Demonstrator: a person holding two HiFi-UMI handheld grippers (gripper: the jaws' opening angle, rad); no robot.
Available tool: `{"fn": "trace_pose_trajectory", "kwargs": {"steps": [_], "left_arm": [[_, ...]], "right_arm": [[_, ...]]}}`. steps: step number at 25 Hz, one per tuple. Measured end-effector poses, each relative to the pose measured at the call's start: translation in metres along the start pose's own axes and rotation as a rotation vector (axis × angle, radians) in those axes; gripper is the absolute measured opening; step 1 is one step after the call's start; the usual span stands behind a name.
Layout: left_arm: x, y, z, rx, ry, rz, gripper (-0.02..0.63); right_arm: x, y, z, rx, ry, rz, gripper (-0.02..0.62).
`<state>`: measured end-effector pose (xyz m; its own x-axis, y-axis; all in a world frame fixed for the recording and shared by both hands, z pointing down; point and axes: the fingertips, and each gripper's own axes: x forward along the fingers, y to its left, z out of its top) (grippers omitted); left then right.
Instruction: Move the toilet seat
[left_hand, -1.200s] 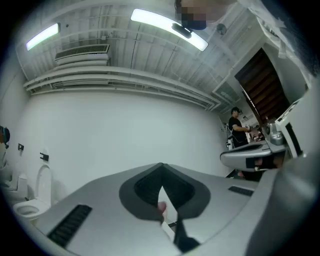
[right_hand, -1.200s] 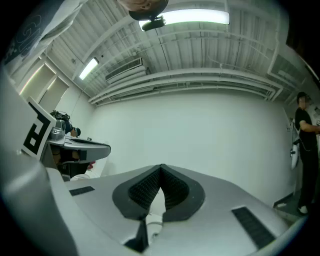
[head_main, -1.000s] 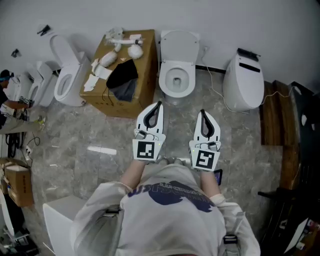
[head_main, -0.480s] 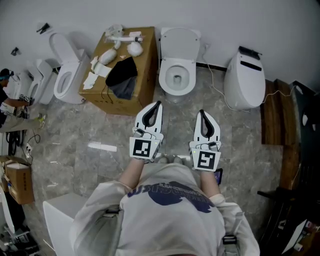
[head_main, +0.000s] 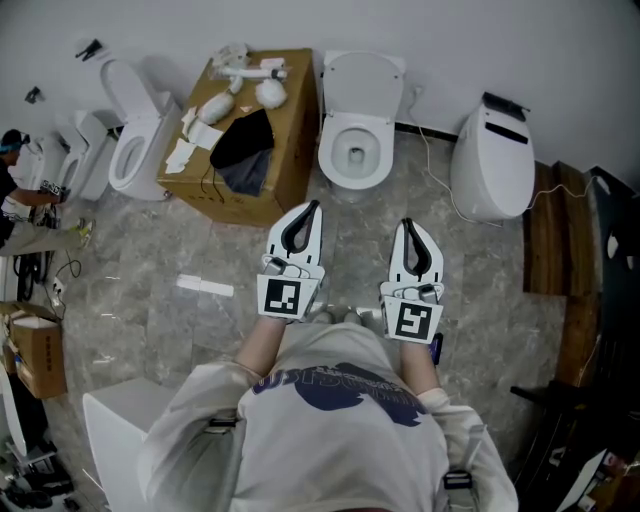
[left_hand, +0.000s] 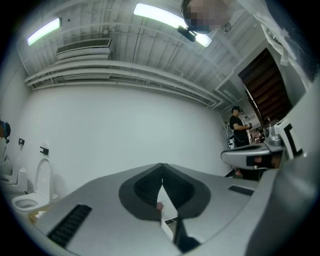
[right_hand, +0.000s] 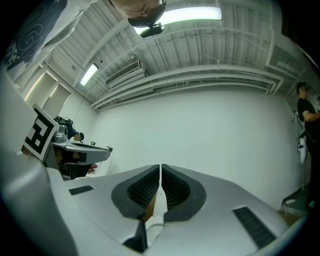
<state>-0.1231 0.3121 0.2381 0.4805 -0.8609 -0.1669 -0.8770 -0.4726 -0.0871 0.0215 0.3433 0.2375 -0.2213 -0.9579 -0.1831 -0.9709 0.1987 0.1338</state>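
A white toilet (head_main: 355, 150) stands against the far wall in the head view. Its lid (head_main: 362, 82) is tipped up toward the wall and the seat ring lies flat on the bowl. My left gripper (head_main: 316, 206) points at the toilet from just in front of the bowl, jaws shut and empty. My right gripper (head_main: 405, 224) is held beside it, a little farther right. Its jaws are opening by a hairline slit with nothing between them. The left gripper (left_hand: 161, 165) and right gripper (right_hand: 160, 166) views show only the bare wall and ceiling past the tips.
A cardboard box (head_main: 250, 130) with a black cloth and white parts sits left of the toilet. Beyond it stands another open toilet (head_main: 135, 150). A closed white toilet (head_main: 490, 165) and wooden planks (head_main: 545, 230) are at the right. A person (head_main: 15, 190) works at far left.
The head view has drifted slightly, so the toilet sits a touch higher in frame. Both grippers hold nearly the same places.
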Motion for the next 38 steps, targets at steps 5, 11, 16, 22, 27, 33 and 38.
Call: {"fn": "trace_pose_trajectory", "kwargs": {"steps": [5,11,16,22,27,33,38], "left_arm": [[0.014,-0.007,0.001,0.001,-0.006,0.010,-0.002],[0.033,-0.018,-0.002,0.024,0.001,0.026,-0.002],[0.043,-0.017,-0.008,0.031,0.017,0.055,-0.002],[0.067,0.012,-0.027,0.036,0.045,0.081,-0.002],[0.111,0.043,-0.051,0.032,0.051,0.067,-0.002],[0.190,0.091,-0.059,0.013,0.042,0.020,-0.002],[0.248,0.140,-0.070,-0.004,0.047,0.008,-0.002]], "right_arm": [[0.007,-0.014,-0.001,0.001,-0.001,0.017,0.023],[0.016,-0.034,-0.009,0.002,0.008,0.049,0.023],[0.026,-0.047,-0.021,0.027,0.019,0.064,0.023],[0.062,-0.044,-0.041,0.038,0.039,0.084,0.024],[0.112,-0.050,-0.063,0.038,0.045,0.060,0.025],[0.196,-0.061,-0.081,0.013,0.090,0.033,0.025],[0.276,-0.060,-0.086,0.020,0.079,0.014,0.025]]}}
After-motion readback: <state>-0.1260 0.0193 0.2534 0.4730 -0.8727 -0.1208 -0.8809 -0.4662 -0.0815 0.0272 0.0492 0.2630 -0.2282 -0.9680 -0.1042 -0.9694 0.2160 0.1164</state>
